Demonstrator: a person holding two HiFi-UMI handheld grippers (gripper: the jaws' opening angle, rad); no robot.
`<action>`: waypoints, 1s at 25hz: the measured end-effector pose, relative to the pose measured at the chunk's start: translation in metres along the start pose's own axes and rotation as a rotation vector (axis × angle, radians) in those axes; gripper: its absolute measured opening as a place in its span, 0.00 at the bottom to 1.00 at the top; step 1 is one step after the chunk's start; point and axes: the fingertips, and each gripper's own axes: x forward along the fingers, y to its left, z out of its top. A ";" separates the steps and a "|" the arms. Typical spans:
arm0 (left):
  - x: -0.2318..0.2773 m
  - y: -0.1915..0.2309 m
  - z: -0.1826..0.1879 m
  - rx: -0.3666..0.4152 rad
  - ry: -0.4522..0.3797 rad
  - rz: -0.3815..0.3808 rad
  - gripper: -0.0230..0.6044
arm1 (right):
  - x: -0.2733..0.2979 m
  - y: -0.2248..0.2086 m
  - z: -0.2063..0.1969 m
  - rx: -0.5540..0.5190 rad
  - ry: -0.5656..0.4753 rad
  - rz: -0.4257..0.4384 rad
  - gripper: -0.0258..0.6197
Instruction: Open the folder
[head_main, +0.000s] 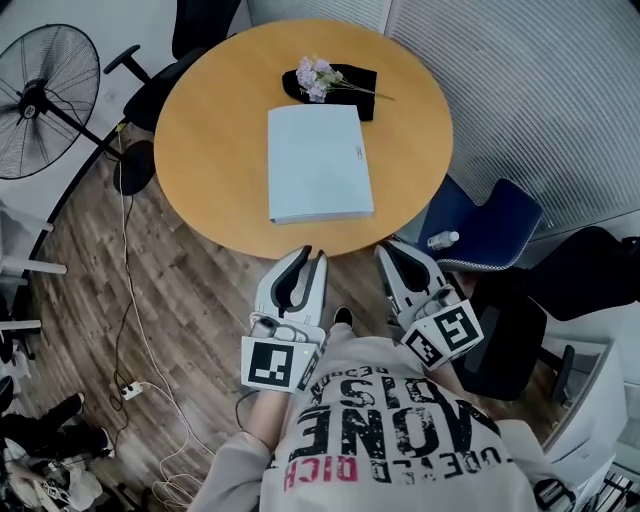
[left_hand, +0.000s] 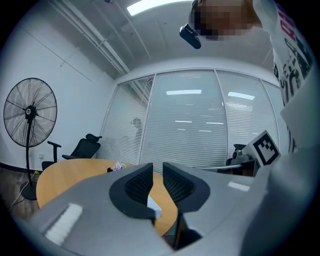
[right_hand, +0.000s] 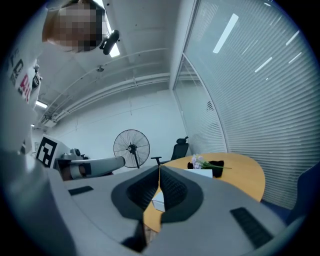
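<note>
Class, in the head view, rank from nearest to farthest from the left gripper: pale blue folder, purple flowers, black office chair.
1. Pale blue folder, on the round wooden table, nearest the left gripper.
2. Purple flowers, at the table's far edge.
3. Black office chair, beyond the table, upper left.

I'm standing in a small office meeting room. The round wooden table (head_main: 200, 150) in front of me has a pale folder (head_main: 318, 163) lying on it. Behind the table are glass partition walls with slatted blinds (left_hand: 185, 120). A black swivel office chair (left_hand: 85, 147) sits at the table's far side and a blue chair (head_main: 490, 225) just beside its right edge. A pedestal fan (head_main: 40, 100) stands left of the table on a wood-look floor (head_main: 90, 260). Ceiling light panels (left_hand: 150, 6) overhead.
</note>
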 end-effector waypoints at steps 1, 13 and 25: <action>0.004 -0.001 0.000 0.002 -0.001 0.002 0.15 | 0.000 -0.004 0.000 0.002 0.002 0.004 0.06; 0.019 0.001 -0.004 0.019 0.010 0.046 0.14 | 0.003 -0.032 -0.007 -0.002 0.037 0.014 0.06; 0.050 0.047 -0.010 -0.009 0.039 0.032 0.14 | 0.048 -0.049 -0.008 0.011 0.061 -0.031 0.06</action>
